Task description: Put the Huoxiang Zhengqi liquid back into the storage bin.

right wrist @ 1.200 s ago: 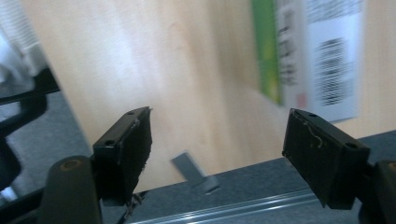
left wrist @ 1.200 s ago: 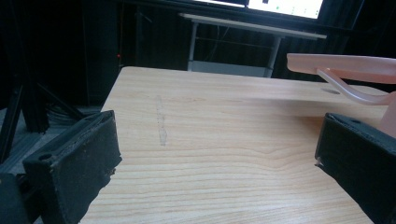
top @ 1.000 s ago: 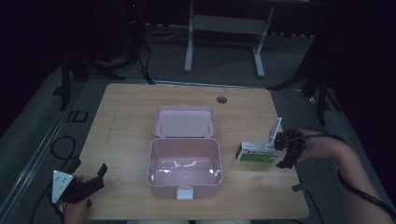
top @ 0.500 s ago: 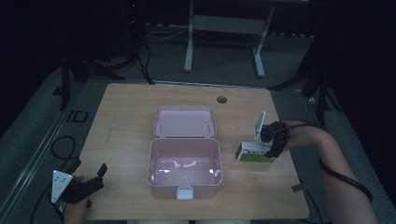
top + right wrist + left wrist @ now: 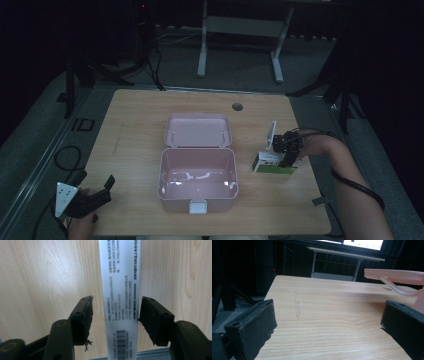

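Left gripper (image 5: 92,192): sits at the near left corner of the wooden table (image 5: 140,125), held in the person's left hand (image 5: 80,225). Its jaws stand spread wide with nothing between them. In the left gripper view the gripper (image 5: 327,325) looks across bare wood grain, and the edge of the pink box's rim (image 5: 397,277) enters at the right.

Centre: a pink plastic box (image 5: 197,175) lies open on the table, its lid (image 5: 197,130) folded back flat toward the far side. A pale latch (image 5: 198,206) sits at the middle of the near wall. The interior shows only light glare on the bottom; no contents can be made out. A small dark round hole (image 5: 237,106) is set in the tabletop beyond the lid.

Right: a small white and green carton (image 5: 272,164) rests on the table just to the right of the box, apart from it. The right gripper (image 5: 286,150) is directly over it, held by the person's right hand (image 5: 320,145). In the right gripper view the gripper (image 5: 115,317) straddles the carton's narrow white printed face (image 5: 121,290), which bears a barcode. The jaws stand parted on either side of that face; the right one is at or touching the carton's edge, the left one shows a gap.
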Available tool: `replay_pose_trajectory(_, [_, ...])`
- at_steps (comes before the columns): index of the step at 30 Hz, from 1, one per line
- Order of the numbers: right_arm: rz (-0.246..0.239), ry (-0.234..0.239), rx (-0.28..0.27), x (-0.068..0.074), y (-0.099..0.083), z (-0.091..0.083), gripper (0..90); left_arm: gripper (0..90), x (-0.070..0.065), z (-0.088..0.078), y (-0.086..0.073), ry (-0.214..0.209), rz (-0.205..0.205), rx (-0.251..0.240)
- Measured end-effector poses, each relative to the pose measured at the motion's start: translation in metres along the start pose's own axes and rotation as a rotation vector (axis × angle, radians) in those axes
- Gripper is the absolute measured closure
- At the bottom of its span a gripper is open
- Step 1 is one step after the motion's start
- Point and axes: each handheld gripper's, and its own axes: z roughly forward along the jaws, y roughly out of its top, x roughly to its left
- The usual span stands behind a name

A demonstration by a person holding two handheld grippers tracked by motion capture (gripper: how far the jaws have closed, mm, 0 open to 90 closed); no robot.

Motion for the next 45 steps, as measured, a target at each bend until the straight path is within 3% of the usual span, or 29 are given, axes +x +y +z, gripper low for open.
replay_pose_trajectory(8, [-0.009, 0.006, -0.016, -0.001, 0.004, 0.011, 47.6, 0.3, 0.0, 0.0, 0.0, 0.0, 0.0, -0.001])
replay_pose_trajectory(19, [-0.022, 0.03, 0.01, -0.004, 0.006, 0.024, 60.6, 0.3, 0.0, 0.0, 0.0, -0.003, 0.001, -0.001])
replay_pose_trajectory(27, [-0.027, 0.065, 0.045, 0.001, 0.009, 0.02, 62.0, 0.3, 0.0, 0.0, 0.0, -0.003, -0.002, -0.002])
replay_pose_trajectory(30, [0.018, 0.088, 0.049, 0.002, 0.009, 0.015, 62.1, 0.3, 0.0, 0.0, 0.0, -0.002, -0.001, -0.001])
replay_pose_trajectory(33, [0.026, 0.08, 0.056, 0.007, 0.008, 0.009, 62.1, 0.3, 0.0, 0.0, 0.0, -0.002, 0.0, -0.001])
replay_pose_trajectory(38, [0.03, 0.087, 0.022, 0.015, 0.007, 0.0, 62.1, 0.3, 0.0, 0.0, 0.0, 0.0, 0.0, 0.001])
replay_pose_trajectory(45, [0.015, 0.078, 0.044, 0.026, 0.013, -0.01, 62.2, 0.3, 0.0, 0.0, 0.0, 0.002, -0.001, 0.001])
